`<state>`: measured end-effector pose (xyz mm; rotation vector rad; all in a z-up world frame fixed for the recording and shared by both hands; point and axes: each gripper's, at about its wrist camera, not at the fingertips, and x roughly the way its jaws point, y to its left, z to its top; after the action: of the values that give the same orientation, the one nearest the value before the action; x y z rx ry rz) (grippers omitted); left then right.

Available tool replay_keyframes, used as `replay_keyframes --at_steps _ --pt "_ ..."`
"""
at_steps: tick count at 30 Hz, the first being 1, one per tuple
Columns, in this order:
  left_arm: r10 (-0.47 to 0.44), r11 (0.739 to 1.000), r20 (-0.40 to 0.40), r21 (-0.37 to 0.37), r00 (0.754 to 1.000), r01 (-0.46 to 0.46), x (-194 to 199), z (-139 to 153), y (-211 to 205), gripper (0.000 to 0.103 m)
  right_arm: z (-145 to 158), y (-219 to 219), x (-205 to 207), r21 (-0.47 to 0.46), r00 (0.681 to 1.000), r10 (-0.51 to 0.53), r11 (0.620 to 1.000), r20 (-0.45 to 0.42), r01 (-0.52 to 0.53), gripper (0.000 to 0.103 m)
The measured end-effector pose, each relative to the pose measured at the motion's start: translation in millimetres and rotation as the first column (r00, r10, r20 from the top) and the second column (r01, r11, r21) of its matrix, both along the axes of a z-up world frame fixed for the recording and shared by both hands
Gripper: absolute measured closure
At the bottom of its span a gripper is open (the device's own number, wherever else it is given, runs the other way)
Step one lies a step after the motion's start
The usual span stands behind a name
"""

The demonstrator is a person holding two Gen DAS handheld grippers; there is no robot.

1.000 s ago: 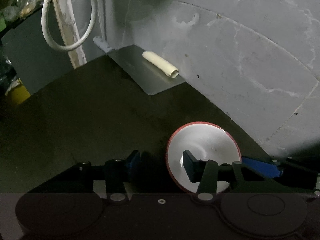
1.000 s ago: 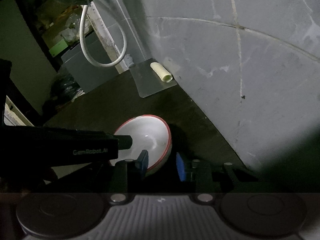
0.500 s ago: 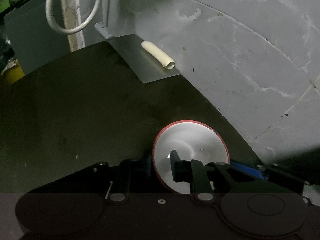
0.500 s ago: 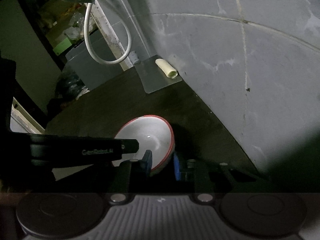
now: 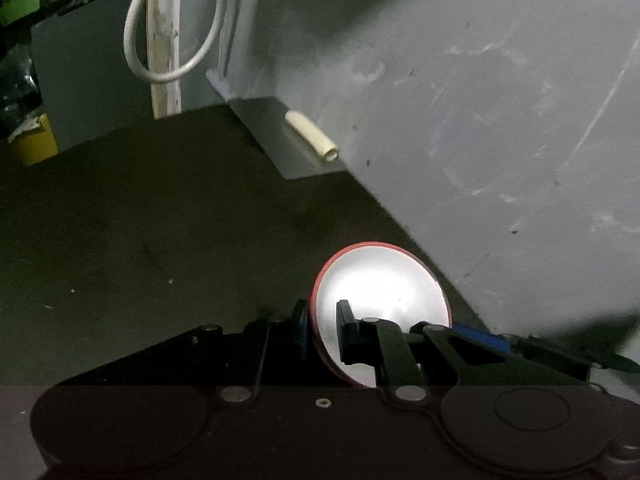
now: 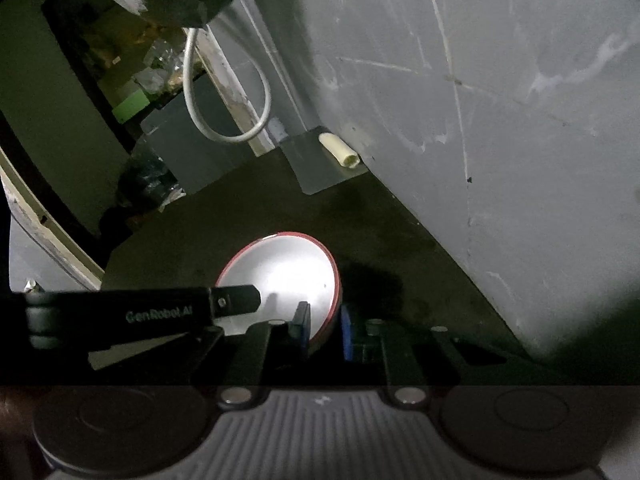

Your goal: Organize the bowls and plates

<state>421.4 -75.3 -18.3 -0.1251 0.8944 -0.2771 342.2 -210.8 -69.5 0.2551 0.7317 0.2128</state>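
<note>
Both claws, left gripper [image 5: 323, 332] and right gripper [image 6: 325, 330], are clamping the bowl [image 5: 380, 312] rim between their fingers; joint lifting, evenly matched, appears next.

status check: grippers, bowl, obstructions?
Left gripper and right gripper each straddle the red-rimmed bowl rim, opposite sides. Bowl tilted over dark counter. Wall close right; nothing blocking.

Left claw [image 5: 322, 330] narrowed from wide-open a second ago to closed across near rim of red-rimmed bowl [image 5: 384, 280], one finger outside, one inside. Right claw [image 6: 326, 330] tightened slightly on opposite rim of bowl [image 6: 280, 272]. Both wrist views shifted: wall and metal sheet [image 5: 276, 136] with cream tube [image 5: 312, 138] seen from altered angle.
</note>
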Motion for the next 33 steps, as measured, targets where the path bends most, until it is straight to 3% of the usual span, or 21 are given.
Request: replay_keyframes --at_steps 22,33 --pt "-0.027 0.996 0.117 -0.082 0.993 0.037 -81 56 20 0.089 53 1 -79 0.03 0.994 0.043 0.998 0.1 -0.046 0.085" --pt "-0.008 0.988 0.133 -0.151 0.991 0.028 -109 61 36 0.089 65 11 -107 0.001 0.992 0.074 0.997 0.103 -0.075 0.085"
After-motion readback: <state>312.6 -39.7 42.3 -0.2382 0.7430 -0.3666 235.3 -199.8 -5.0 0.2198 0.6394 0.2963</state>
